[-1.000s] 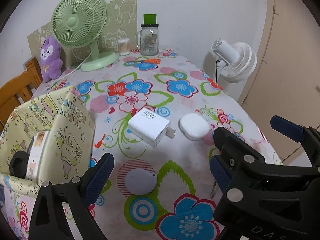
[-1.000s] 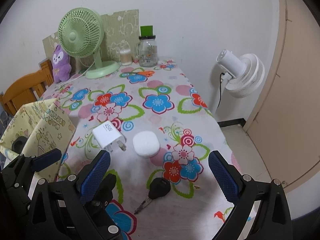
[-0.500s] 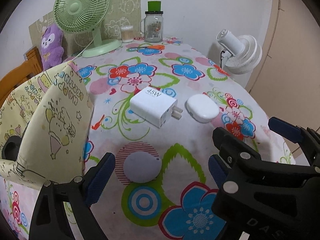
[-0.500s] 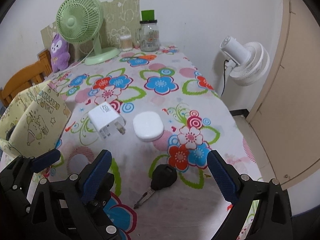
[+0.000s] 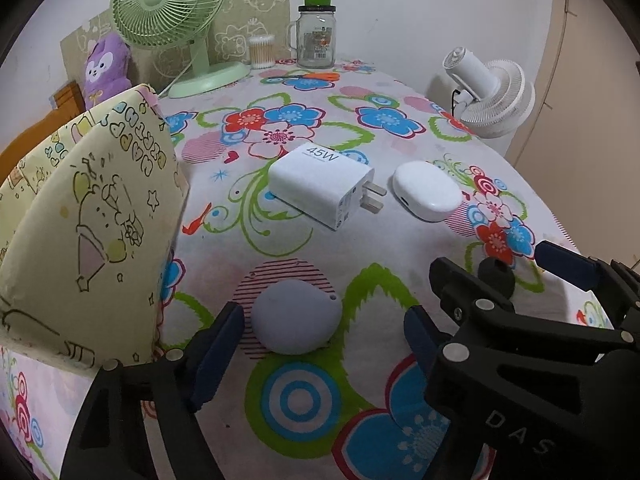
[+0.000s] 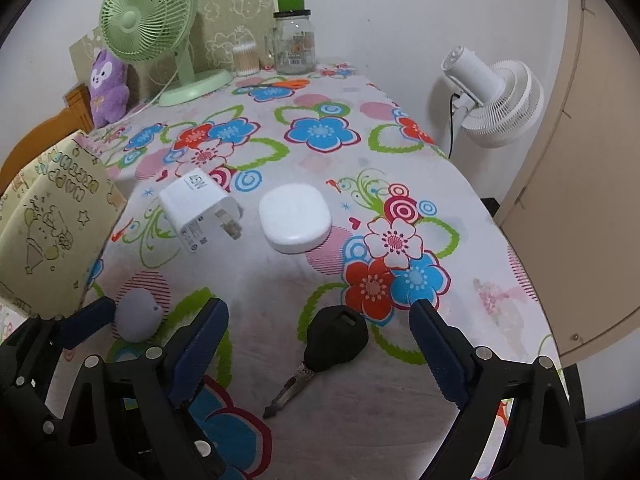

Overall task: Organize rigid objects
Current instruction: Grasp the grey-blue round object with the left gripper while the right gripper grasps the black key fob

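green desk fan [image 5: 168, 4], purple plush [image 5: 105, 68], glass jar [image 5: 316, 36], white fan [image 6: 496, 100] behind.

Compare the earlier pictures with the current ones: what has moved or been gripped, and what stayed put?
Both grippers have come down toward the table. The left gripper, its jaws just closing, now straddles the grey disc without pressing it. The right gripper, jaws narrowing slightly, is open around the black key. Nothing is held. The charger and white case stayed put.

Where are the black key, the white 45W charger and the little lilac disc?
black key [image 6: 338, 334], right wrist view, on its black plastic head.
white 45W charger [image 5: 320, 184], left wrist view, on its top face.
lilac disc [image 5: 296, 318], left wrist view, on its rounded top.
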`<state>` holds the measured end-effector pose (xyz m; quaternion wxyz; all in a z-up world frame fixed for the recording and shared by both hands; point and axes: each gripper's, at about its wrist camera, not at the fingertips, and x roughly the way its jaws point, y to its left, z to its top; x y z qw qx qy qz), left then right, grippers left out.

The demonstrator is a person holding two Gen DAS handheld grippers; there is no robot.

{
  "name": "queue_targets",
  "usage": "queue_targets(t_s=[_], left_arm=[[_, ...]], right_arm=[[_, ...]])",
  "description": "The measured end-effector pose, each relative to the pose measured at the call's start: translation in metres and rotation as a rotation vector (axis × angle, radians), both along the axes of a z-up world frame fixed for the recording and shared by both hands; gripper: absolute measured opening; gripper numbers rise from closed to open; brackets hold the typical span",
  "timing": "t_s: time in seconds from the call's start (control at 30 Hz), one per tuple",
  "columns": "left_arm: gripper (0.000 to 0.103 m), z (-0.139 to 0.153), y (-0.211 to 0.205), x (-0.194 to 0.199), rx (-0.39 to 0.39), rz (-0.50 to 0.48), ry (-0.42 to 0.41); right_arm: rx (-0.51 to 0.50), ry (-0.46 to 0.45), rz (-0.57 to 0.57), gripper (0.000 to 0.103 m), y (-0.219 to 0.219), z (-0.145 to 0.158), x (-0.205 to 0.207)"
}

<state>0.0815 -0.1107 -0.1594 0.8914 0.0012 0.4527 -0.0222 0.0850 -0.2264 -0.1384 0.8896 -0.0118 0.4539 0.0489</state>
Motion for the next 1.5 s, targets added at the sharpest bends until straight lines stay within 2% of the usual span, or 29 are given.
queue_targets(t_s=[0.33,0.4,0.43,0.57,0.63,0.8,1.0,1.03,1.07,1.1,1.2,1.4,1.47,1.5], left_arm=[[0.054,0.003,-0.009,0.001,-0.002,-0.071,-0.030],[0.049,0.003,-0.009,0.001,-0.006,-0.078,-0.033],[0.048,0.003,-0.009,0.001,-0.006,-0.082,-0.034],[0.048,0.003,-0.010,0.000,0.002,-0.090,-0.041],[0.048,0.003,-0.011,-0.001,0.005,-0.093,-0.042],[0.048,0.004,-0.011,-0.002,0.011,-0.094,-0.043],[0.047,0.004,-0.008,-0.003,-0.005,-0.091,-0.028],[0.047,0.004,-0.008,-0.004,-0.009,-0.090,-0.025],[0.047,0.006,-0.006,-0.004,-0.019,-0.085,-0.027],[0.047,0.007,-0.006,-0.005,-0.018,-0.082,-0.030],[0.047,0.012,-0.006,-0.004,-0.007,-0.081,-0.046],[0.047,0.007,-0.001,-0.005,-0.012,-0.074,-0.023],[0.047,0.007,-0.002,-0.007,-0.010,-0.081,-0.021],[0.047,0.006,-0.002,-0.008,-0.008,-0.087,-0.020]], right_arm=[[-0.006,0.019,-0.033,0.093,0.001,-0.002,0.005],[0.003,0.030,-0.054,0.084,-0.001,-0.005,0.006],[0.020,0.043,-0.064,0.083,-0.004,-0.006,0.006],[0.036,0.048,-0.090,0.077,-0.007,-0.007,0.003],[0.037,0.042,-0.099,0.069,-0.006,-0.006,0.000],[0.057,0.041,-0.099,0.037,-0.001,-0.003,-0.007],[0.036,0.035,-0.110,0.034,0.001,-0.002,-0.009],[0.032,0.033,-0.109,0.032,0.002,-0.002,-0.009],[0.017,0.013,-0.109,0.022,0.003,0.001,-0.010],[-0.004,-0.005,-0.105,0.017,0.005,0.005,-0.012],[0.007,-0.001,-0.091,0.016,0.006,0.008,-0.009],[0.055,0.022,-0.105,0.018,0.001,0.004,-0.011],[0.060,0.033,-0.107,0.023,0.000,0.002,-0.012],[0.055,0.042,-0.112,0.032,0.001,0.001,-0.012]])
